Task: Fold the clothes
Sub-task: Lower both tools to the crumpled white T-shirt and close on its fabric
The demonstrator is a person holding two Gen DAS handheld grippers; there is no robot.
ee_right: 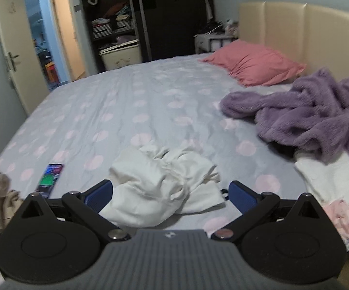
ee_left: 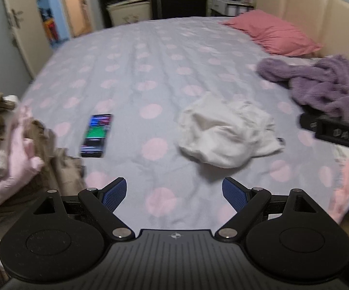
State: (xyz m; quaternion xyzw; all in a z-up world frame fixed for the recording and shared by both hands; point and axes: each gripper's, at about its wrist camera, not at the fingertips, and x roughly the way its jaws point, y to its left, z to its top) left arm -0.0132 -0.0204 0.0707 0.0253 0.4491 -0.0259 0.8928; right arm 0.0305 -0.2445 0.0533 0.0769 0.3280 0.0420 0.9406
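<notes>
Grippers, left [ee_left: 174, 192] and right [ee_right: 170, 197], spread empty near crumpled white garment [ee_right: 164, 186] on bed [ee_right: 116, 111]; pickup pending, likely needing an edge pinch.

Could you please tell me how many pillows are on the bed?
1: a pink pillow lies against the headboard, beyond the purple fleece; others may be hidden.

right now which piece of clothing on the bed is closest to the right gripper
The crumpled white garment, lying just ahead of the open right gripper. The purple fleece sits farther off by the pillow.
</notes>
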